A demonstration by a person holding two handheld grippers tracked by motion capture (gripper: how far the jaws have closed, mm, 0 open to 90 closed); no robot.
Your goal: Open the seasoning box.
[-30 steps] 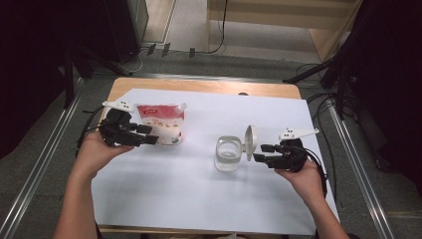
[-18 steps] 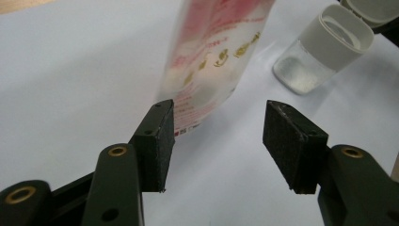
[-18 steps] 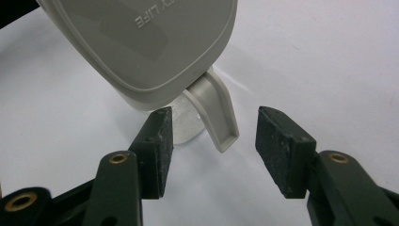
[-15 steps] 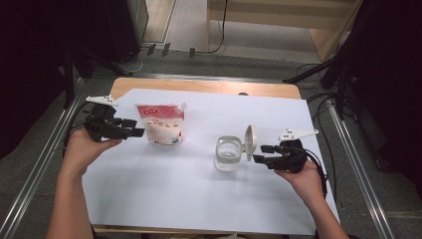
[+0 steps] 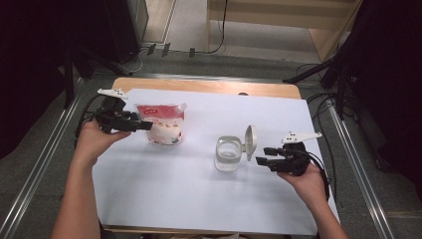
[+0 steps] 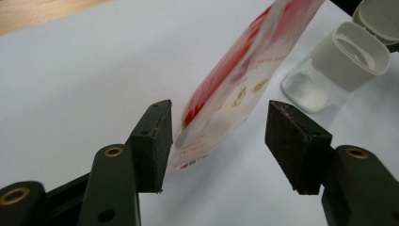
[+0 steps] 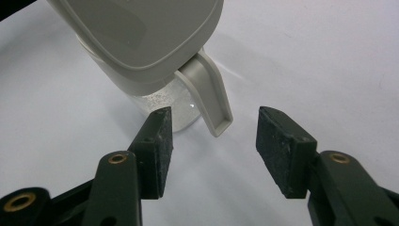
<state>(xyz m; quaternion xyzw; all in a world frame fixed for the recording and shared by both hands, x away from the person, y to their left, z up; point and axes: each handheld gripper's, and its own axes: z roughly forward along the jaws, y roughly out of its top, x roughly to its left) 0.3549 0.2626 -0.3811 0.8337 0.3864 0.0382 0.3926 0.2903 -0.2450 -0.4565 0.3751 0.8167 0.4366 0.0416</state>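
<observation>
1. Right gripper point(image 5: 263, 155), jaws spread, sits near the surface's point(image 5: 199, 199) right edge beside the open-lidded jar point(image 5: 230, 154); jar looks ready.
2. Left gripper point(image 5: 144, 126), jaws spread around the pouch point(image 5: 164, 124) nearer the far left corner, isn't yet gripping; pouring seems left.

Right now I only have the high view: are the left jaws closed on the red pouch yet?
Observer: No. In the left gripper view the left gripper is open; the pouch has its lower edge between the jaws, close against one pad.
Operator: And the right one?
Observer: The right gripper is open too. The tab of the lid hangs between its jaws, touching neither.
Operator: Is anything in the jar?
Observer: The jar holds what looks like a thin layer of pale grains at the bottom.
</observation>
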